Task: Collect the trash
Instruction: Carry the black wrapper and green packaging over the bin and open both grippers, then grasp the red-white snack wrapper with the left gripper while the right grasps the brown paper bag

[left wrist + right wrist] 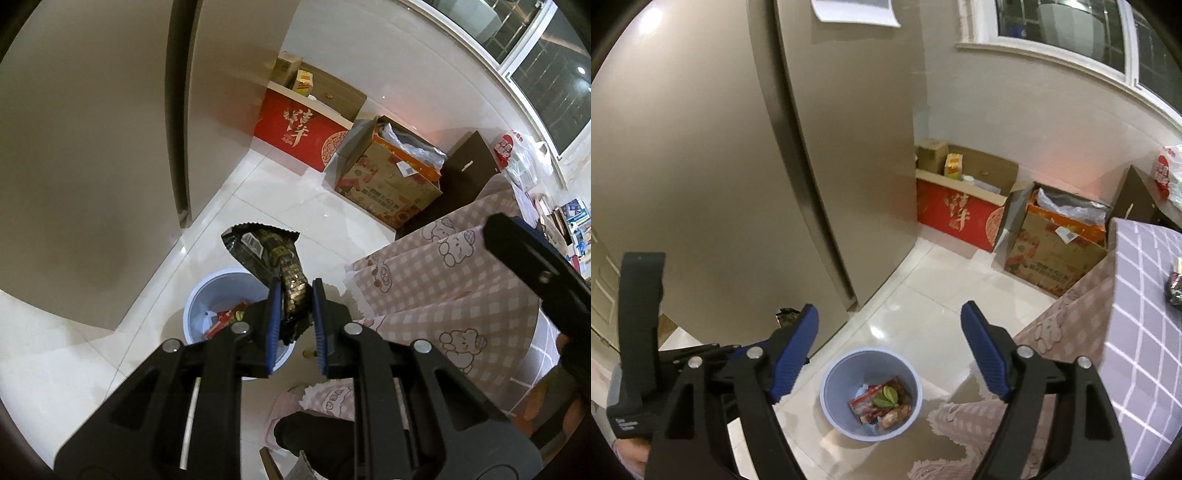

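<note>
My left gripper (295,286) is shut on a crumpled black snack wrapper (269,251), which sticks up between the blue pads. It hangs over the far rim of a light blue trash bin (207,306) on the floor. Inside the bin (834,373) lie a red wrapper (866,400), a green leaf (886,398) and other scraps. My right gripper (889,308) stands wide open with nothing between its fingers, above and just behind the bin. Another dark wrapper (1174,288) lies on the table at the right edge.
A tall beige fridge (812,147) stands left of the bin. The table with a checked cloth (443,288) hangs close on the right. A red box (295,129), a cardboard box (388,184) and a dark cabinet (469,162) line the far wall. A slippered foot (288,410) stands below.
</note>
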Motion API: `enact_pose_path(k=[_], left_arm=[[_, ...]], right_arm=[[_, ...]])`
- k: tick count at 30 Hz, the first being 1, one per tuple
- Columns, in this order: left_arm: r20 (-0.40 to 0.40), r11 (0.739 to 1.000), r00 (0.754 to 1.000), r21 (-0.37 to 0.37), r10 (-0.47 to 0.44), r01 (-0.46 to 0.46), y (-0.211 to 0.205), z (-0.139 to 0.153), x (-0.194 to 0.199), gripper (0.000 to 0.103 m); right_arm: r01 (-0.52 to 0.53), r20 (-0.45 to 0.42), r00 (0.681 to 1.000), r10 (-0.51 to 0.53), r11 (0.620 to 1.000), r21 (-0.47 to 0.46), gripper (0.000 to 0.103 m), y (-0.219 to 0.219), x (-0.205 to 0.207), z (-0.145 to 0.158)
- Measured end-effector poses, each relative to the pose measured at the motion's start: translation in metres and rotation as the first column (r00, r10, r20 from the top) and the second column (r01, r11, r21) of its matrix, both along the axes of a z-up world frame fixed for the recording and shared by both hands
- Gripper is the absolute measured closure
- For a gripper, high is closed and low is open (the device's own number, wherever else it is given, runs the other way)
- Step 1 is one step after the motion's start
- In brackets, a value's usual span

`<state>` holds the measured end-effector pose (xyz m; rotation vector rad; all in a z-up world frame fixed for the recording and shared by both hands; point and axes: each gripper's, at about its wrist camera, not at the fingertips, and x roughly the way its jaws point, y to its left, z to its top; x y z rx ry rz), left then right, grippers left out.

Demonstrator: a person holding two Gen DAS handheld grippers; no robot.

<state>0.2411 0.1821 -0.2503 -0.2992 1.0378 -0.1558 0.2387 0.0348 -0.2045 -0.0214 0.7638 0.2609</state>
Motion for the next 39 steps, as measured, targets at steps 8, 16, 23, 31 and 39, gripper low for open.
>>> enact_pose_path(k=[8,16,23,31,39], left_arm=[[0.009,0.997,0.998,0.038,0.064,-0.064,-0.004,0.014,-0.001,0.044],[0.079,0.997,0.996,0.07,0.028,-0.033,-0.036,0.05,-0.013,0.044],[0.143,0.995,0.987,0.076,-0.068,0.057,-0.093,0.087,-0.026,0.044],[0.198,0.964,0.947,0.134,-0.251,0.228,-0.198,0.117,-0.04,0.04],[0.202,0.909,0.89,0.177,-0.408,0.377,-0.303,0.122,-0.046,0.035]], right_arm=[[0.051,0.013,0.999,-0.052,0.998,0.044,0.014,-0.025,-0.002,0.01],[0.085,0.041,0.995,-0.089,0.993,0.079,0.014,-0.054,-0.018,0.027],[0.14,0.09,0.985,-0.149,0.985,0.105,0.014,-0.099,-0.046,0.053],[0.246,0.14,0.956,-0.259,0.964,0.103,0.013,-0.179,-0.089,0.08],[0.424,0.148,0.887,-0.437,0.899,0.113,0.013,-0.289,-0.131,0.081]])
